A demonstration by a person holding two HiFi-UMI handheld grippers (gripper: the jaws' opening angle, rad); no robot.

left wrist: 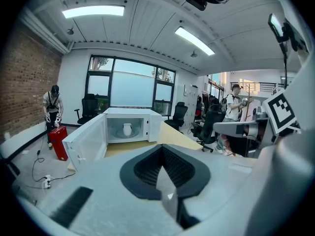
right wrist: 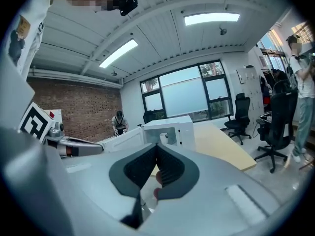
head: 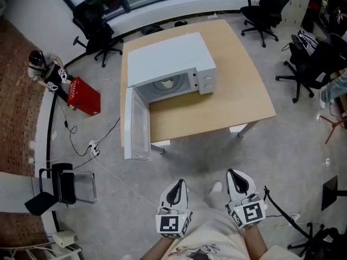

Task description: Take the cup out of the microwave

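both grey two-jaw grippers hang low in front of the person, well apart from the table. left gripper (head: 178,184) has its jaws pressed together with nothing between them, and right gripper (head: 235,173) is closed and empty too. a small white cup (left wrist: 127,129) stands upright on the turntable inside the white box-shaped microwave (head: 173,58). its door (head: 135,124) stands wide open on the light wooden table (head: 238,85).
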